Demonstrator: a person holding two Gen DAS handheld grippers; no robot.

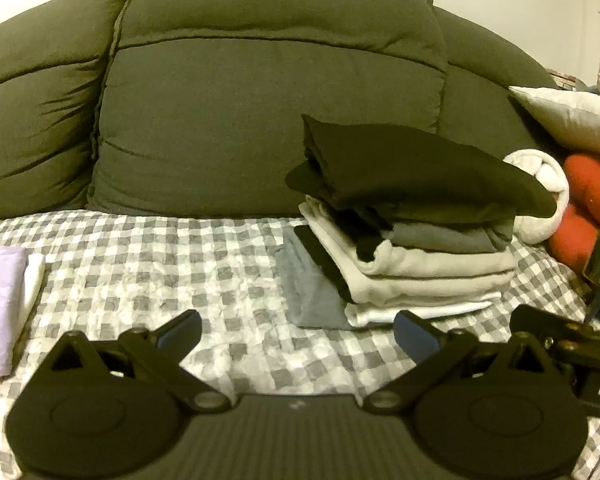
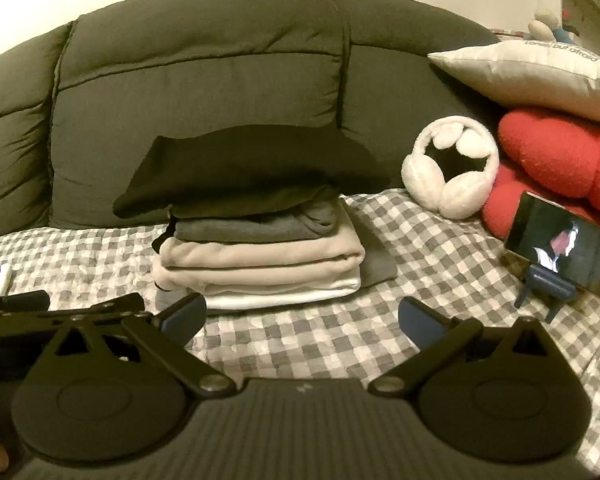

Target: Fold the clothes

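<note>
Sitting on the checked bedspread (image 2: 300, 344), just ahead of both grippers, is the stack of folded clothes (image 2: 260, 256), and it sits free, touched by neither tool. On top is a black garment (image 2: 244, 168), wider than the pile, its edges overhanging left and right. Under it lies a dark grey piece (image 2: 256, 228), then 2 thick beige folds (image 2: 260, 264), and a white piece (image 2: 284, 300) at the bottom. A grey cloth (image 1: 308, 292) pokes out from under the stack on 1 side.

The left gripper (image 1: 298, 330) hovers low over the bedspread with its fingers spread wide, nothing between them. The right gripper (image 2: 302, 318) is the same story: fingers splayed apart, only checked fabric showing in the gap. The 2 tools ride side by side, each one's linkage creeping into the edge of the other's view.

Behind the stack rises a big dark padded cushion (image 2: 196, 92). To the right lie white fluffy earmuffs (image 2: 450, 168), a red plush cushion (image 2: 556, 152) and a pale pillow (image 2: 532, 76) resting on top of it. A phone (image 2: 560, 252) is propped on a small blue stand (image 2: 548, 292), screen lit. Far left, a lilac folded cloth (image 1: 0, 304) lies on the bedspread.
</note>
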